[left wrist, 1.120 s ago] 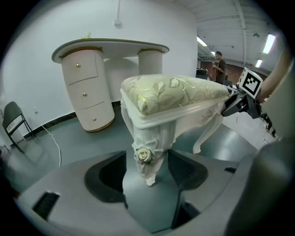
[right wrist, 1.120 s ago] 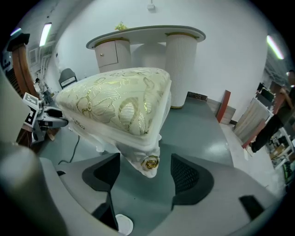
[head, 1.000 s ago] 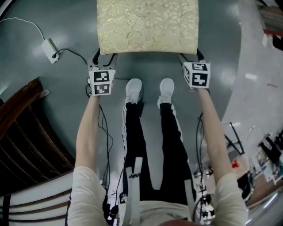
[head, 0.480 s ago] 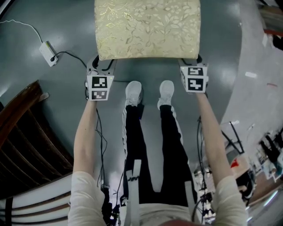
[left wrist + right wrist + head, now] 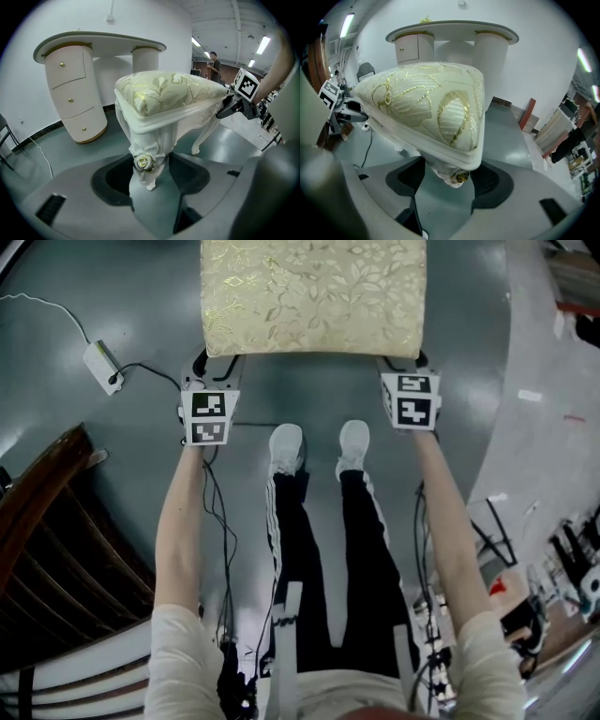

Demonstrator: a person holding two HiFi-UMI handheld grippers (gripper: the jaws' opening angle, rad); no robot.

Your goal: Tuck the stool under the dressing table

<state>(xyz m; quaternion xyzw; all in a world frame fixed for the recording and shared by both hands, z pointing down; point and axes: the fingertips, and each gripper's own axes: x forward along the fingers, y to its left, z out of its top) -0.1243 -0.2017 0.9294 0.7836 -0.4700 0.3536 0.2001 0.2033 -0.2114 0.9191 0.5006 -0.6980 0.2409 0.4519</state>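
The stool, white with a cream and gold cushion, stands on the grey floor just ahead of my feet. My left gripper is at its near left corner and my right gripper at its near right corner. In the left gripper view the carved leg with a gold rose sits between the pads of the left gripper, which have just been closing and touch it. In the right gripper view the right gripper has just closed likewise on the other front leg. The dressing table stands beyond the stool.
A white power adapter with its cable lies on the floor at the left. Dark wooden furniture fills the lower left. My shoes stand between the grippers. Clutter lies at the right edge. A person stands far off.
Both grippers have moved forward to the stool's near corners, and their marker cubes now sit just below the cushion's edge. The stool has stayed where it was.
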